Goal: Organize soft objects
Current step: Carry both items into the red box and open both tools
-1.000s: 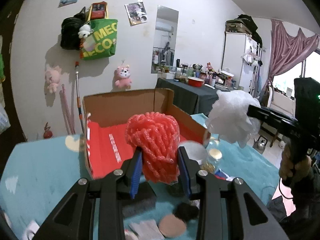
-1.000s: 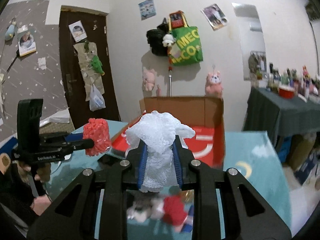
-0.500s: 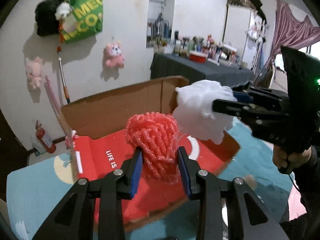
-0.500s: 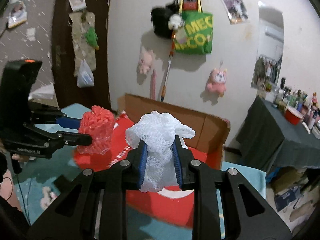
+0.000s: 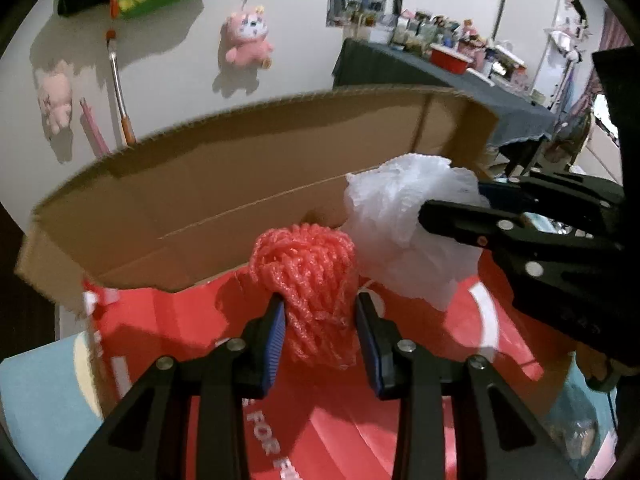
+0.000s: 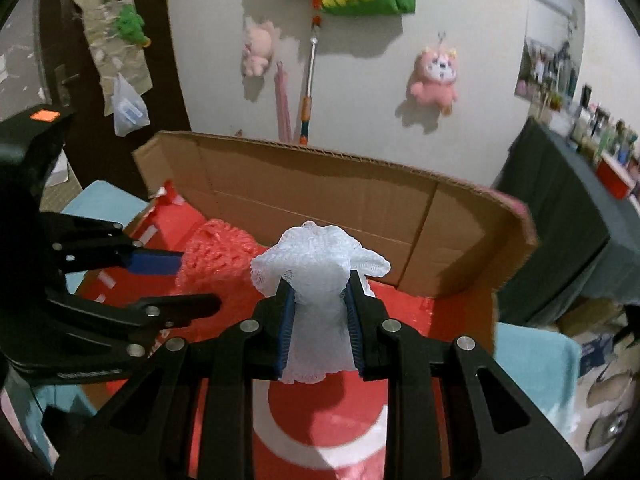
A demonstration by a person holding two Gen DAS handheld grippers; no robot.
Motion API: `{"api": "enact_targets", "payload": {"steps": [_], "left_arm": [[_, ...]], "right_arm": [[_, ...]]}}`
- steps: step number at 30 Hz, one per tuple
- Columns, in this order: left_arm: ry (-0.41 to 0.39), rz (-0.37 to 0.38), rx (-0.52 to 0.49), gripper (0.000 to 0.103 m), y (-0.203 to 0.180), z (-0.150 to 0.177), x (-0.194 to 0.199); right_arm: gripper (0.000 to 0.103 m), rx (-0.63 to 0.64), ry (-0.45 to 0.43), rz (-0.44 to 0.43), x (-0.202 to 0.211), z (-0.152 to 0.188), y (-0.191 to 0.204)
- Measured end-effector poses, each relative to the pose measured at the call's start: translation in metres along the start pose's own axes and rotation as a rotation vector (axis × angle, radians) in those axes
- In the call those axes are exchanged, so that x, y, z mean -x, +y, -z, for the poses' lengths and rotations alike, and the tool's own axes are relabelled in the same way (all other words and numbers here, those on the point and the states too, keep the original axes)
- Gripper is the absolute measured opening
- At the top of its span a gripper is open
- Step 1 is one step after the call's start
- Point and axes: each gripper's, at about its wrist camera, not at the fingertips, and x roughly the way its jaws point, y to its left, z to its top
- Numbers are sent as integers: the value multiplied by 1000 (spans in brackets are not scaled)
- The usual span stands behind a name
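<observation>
Plush toys hang on the white wall behind a cardboard box (image 5: 248, 184) with a red floor. Left tool (image 5: 320, 330) is clamped on a red mesh ball (image 5: 308, 276), right tool (image 6: 320, 320) on a white mesh puff (image 6: 320, 276); both hang side by side directly above the box floor, so release likely needs only lowering.

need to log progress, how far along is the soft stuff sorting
Done: nothing lies in the cardboard box yet; the visible red floor is bare. In hand: left tongs grip the red foam net, right tongs grip the white foam net, both above the box. Left: release both inside.
</observation>
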Motion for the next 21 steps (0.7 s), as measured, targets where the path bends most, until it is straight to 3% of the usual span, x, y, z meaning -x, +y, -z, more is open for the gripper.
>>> {"api": "enact_targets", "payload": {"steps": [8,16,21], "left_arm": [[13,6,47,42,14,8,-28],[-1,9,60,44,19,10,-24],[-2,-1,43,46,17,2,-26]], "right_arm": [[24,-80,91,4,-47,2,-17],[30,-138,101,-6,-48,4,-26],[41,-133,114,8,-49,3,-22]]}}
